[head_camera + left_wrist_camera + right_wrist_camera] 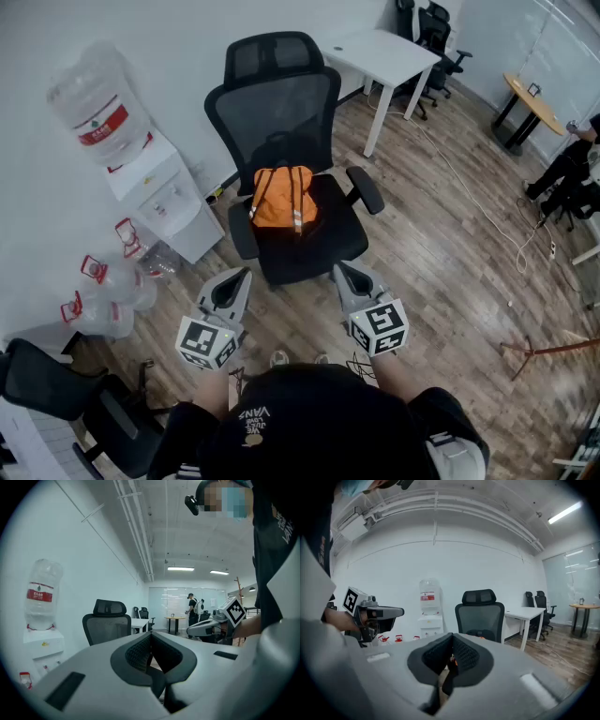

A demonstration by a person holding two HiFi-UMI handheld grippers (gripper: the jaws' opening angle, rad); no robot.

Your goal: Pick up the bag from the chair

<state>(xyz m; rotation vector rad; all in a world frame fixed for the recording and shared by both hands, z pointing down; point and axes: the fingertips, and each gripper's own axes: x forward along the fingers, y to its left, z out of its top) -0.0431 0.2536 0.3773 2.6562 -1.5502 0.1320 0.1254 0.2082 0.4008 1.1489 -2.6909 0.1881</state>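
At twelve o'clock from the person, the orange bag [284, 199] sits on the seat of a black mesh office chair [274, 111]. It leans upright against the backrest, and two straps with pale bands run down its front. The left gripper [242, 273] hangs at seven o'clock of the seat and the right gripper [343, 269] at five o'clock. Both tips point toward the chair, just short of its front edge and apart from the bag.

The left gripper view shows its ribbed pads pressed together with nothing between them. The right gripper view shows the same closed pads, with a sliver of orange in the slit below where they meet.

At nine o'clock of the chair a white water dispenser [167, 195] stands against the wall, with an upturned bottle [94, 101] on top. Clear jugs [114, 281] with red handles lie on the wooden floor [450, 253] at eight o'clock. A white desk [384, 52] stands at one o'clock, well apart from the chair, and a round wooden table [534, 101] lies farther off at two o'clock
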